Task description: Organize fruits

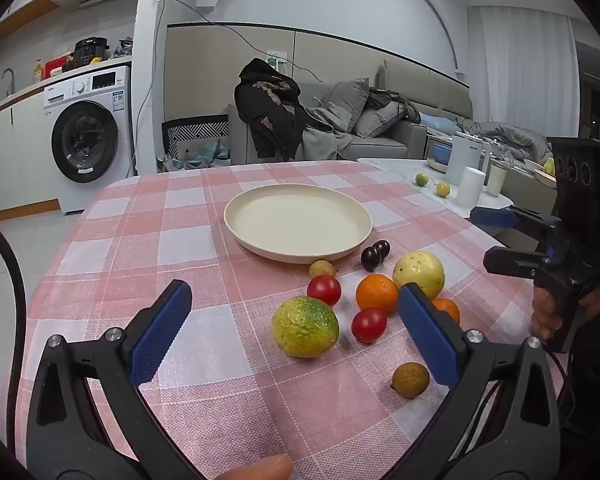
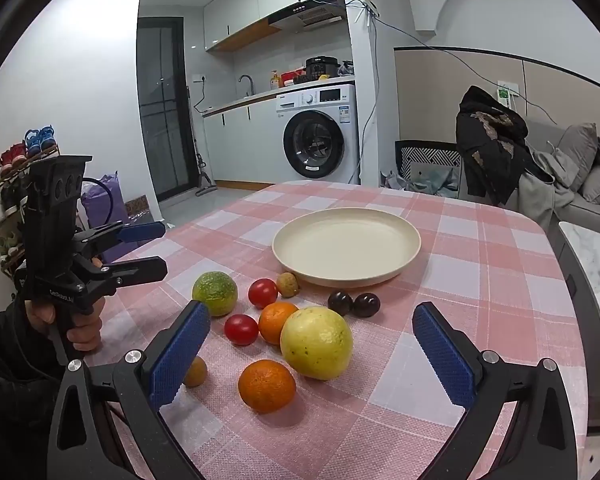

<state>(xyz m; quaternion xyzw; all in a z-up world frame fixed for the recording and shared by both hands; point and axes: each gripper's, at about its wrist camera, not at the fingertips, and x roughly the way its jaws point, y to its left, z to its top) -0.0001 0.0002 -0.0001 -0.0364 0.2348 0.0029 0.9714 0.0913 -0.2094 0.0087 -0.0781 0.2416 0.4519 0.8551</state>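
Note:
An empty cream plate [image 1: 236, 216] [image 2: 408, 256] sits mid-table on the pink checked cloth. Fruits lie in front of it: a green-yellow citrus [image 1: 305, 326] [image 2: 215, 293], a large yellow fruit [image 1: 419, 273] [image 2: 317, 343], two oranges [image 1: 376, 293] [image 2: 266, 385], two red tomatoes [image 1: 369, 324] [image 2: 241, 329], two dark plums [image 1: 371, 257] [image 2: 353, 304] and two small tan fruits [image 1: 410, 379] [image 2: 287, 283]. My left gripper [image 1: 296, 332] is open, low over the cloth around the green citrus. My right gripper [image 2: 312, 354] is open around the yellow fruit and near orange.
The table's rounded edge drops off on all sides. A white marble side table [image 1: 404, 168] with cups, a kettle and two small fruits stands to the right. A washing machine [image 1: 88, 136] and a sofa [image 1: 380, 120] are behind.

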